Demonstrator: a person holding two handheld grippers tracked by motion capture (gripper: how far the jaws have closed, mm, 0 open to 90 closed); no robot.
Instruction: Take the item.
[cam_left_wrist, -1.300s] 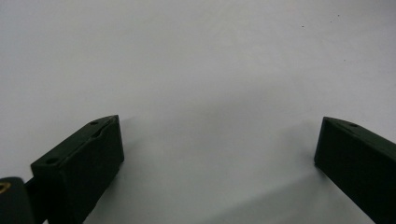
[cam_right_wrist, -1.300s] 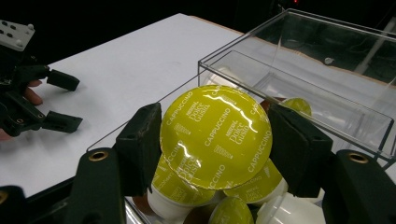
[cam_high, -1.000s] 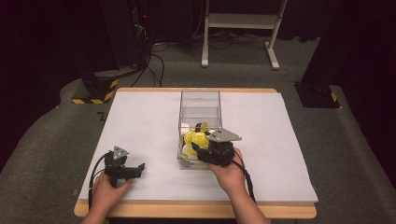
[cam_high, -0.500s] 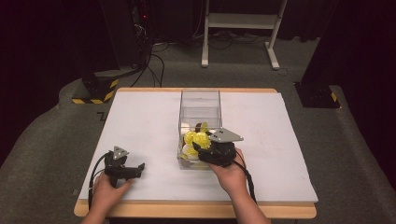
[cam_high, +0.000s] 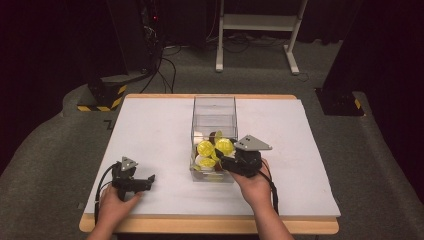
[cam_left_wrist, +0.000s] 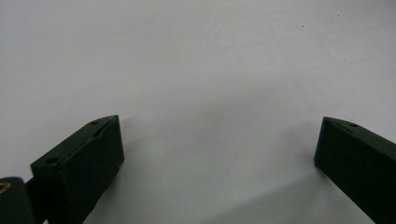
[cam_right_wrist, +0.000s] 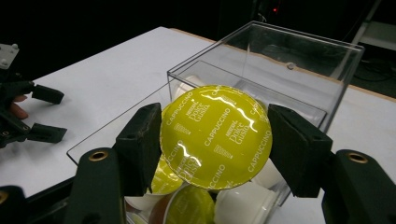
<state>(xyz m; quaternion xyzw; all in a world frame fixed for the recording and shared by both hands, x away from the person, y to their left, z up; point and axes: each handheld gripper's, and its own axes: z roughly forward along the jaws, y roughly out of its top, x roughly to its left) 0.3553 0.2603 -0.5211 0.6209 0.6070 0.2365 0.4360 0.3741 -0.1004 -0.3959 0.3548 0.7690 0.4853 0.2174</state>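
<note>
While its glossy yellow foil lid (printed "CAPPUCCINO") faces the camera, the coffee capsule (cam_right_wrist: 215, 135) sits clamped between the right gripper (cam_right_wrist: 215, 140) pads, above the clear box (cam_right_wrist: 299, 60).

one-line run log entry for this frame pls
right gripper: shut on yellow capsule, above clear box | left gripper: open, nothing between the fingers, on white table | box: more capsules inside

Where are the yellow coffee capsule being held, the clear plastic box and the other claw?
yellow capsule (cam_right_wrist: 215, 135), right gripper view, middle of its foil lid.
clear box (cam_high: 214, 106), high view, far wall.
left claw (cam_high: 148, 181), high view, between its open tips.
</note>
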